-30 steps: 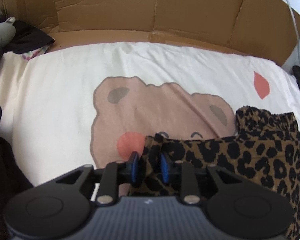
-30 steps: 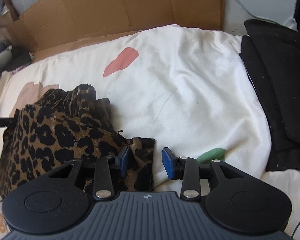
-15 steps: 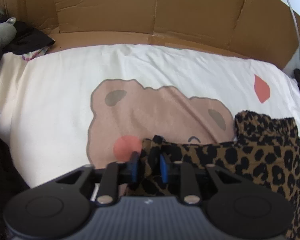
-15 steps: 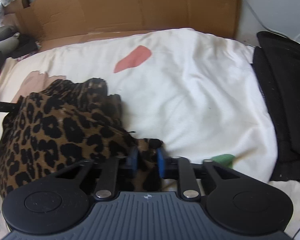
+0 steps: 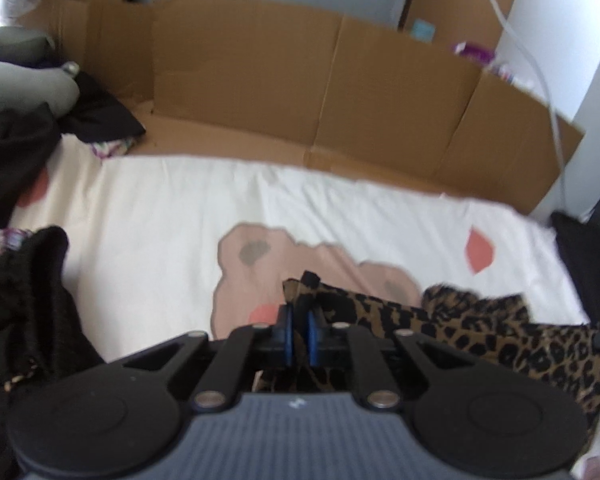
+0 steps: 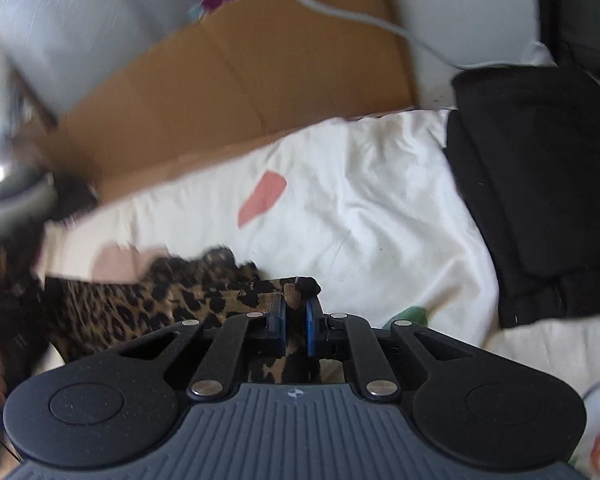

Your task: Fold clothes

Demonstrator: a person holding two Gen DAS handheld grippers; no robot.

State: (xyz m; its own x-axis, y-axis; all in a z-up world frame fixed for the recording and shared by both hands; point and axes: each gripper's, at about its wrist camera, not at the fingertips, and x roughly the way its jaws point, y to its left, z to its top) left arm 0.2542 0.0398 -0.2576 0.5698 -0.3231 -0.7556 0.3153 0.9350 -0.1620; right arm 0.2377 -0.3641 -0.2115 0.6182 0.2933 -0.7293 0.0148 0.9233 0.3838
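The left gripper (image 5: 299, 332) has its blue-padded fingers (image 5: 286, 334) clenched on one corner of a leopard-print garment (image 5: 500, 336), and the right gripper (image 6: 296, 330) has its fingers (image 6: 311, 330) pinched on another corner of the same cloth (image 6: 148, 304). The garment stretches between the two — a band of spotted fabric raised a little at both held ends, the rest bunched on the bed.

Under it lies a cream bedsheet (image 5: 172, 216) printed with a tan bear face (image 5: 260, 264) and coral patches (image 5: 479, 249). In the left wrist view a heap of dark clothing (image 5: 24, 300) sits at the left edge of the sheet. In the right wrist view a folded black garment (image 6: 540, 184) rests on the sheet's right side, well apart from the leopard cloth.

Beyond the sheet stands a flattened cardboard wall (image 5: 300, 92) — a white cable (image 5: 540, 80) hangs across its right end. The right wrist view is motion-blurred.
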